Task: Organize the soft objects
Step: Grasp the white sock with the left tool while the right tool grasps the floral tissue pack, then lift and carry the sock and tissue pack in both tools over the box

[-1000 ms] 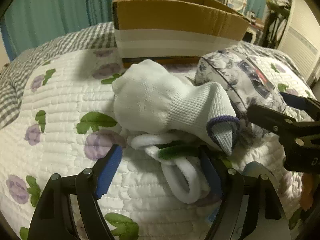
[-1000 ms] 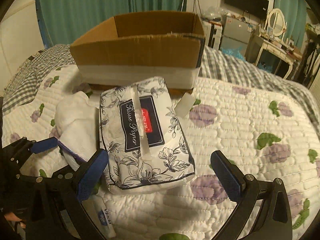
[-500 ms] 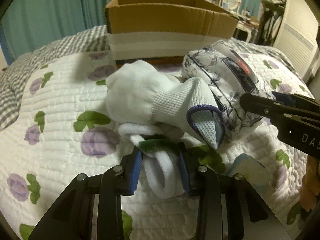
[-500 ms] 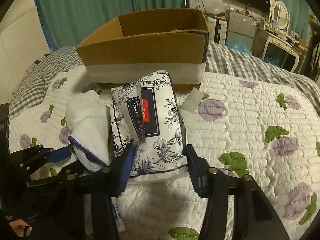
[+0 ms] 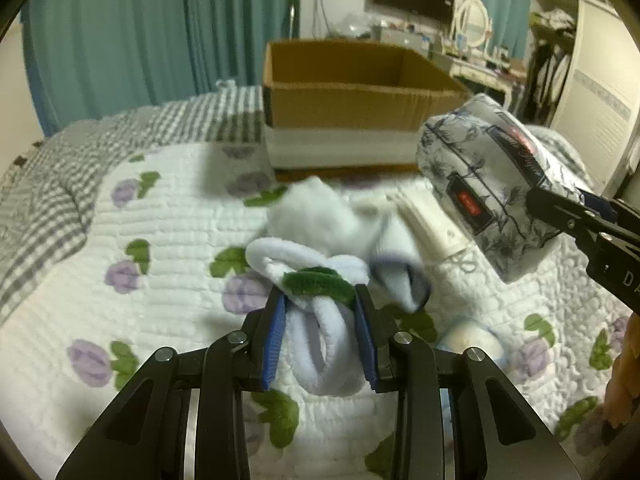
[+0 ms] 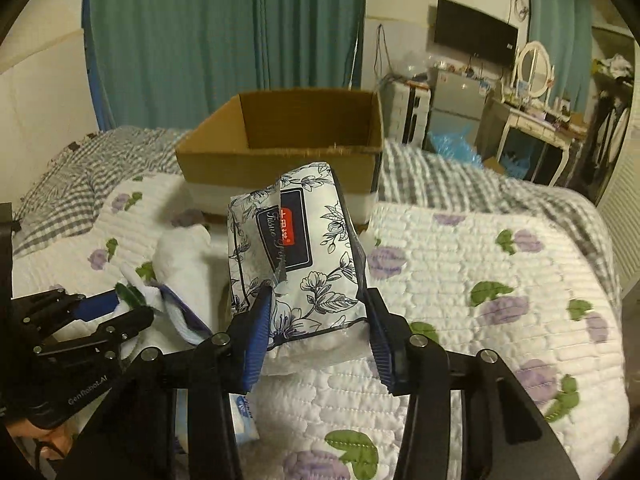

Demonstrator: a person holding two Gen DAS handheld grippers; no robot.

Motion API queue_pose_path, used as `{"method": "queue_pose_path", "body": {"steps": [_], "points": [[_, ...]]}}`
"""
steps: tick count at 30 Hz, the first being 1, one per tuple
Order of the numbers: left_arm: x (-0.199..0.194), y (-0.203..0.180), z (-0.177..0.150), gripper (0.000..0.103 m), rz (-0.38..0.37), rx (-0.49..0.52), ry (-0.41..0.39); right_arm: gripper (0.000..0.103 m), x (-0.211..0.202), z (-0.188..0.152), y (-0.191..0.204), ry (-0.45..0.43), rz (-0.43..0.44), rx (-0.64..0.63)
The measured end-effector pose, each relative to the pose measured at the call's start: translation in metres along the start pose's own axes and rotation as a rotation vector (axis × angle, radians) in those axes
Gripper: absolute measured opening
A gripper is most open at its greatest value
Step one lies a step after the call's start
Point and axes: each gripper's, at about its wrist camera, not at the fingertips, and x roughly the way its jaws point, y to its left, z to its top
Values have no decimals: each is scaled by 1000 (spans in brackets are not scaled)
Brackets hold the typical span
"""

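Left tongs [image 5: 320,320] clamp the plush [image 5: 316,300], right tongs [image 6: 316,332] closing on the tissue pack [image 6: 296,256] — both presumably bound for the box [image 6: 280,140].

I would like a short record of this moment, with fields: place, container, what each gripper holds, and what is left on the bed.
place: bed with a flowered quilt
container: open cardboard box, at the far side of the quilt; no contents visible
left gripper: shut on a white plush item with a green band
right gripper: jaws closing, pads pressing the floral tissue pack, lifted
left on bed: white sock with a dark cuff, blurred
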Motion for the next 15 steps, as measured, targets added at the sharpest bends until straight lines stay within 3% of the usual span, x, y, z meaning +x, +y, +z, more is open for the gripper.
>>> {"method": "queue_pose_path", "body": {"steps": [15], "points": [[-89, 6, 16, 32, 6, -16, -179, 45, -102, 8, 13, -196, -18, 5]]}}
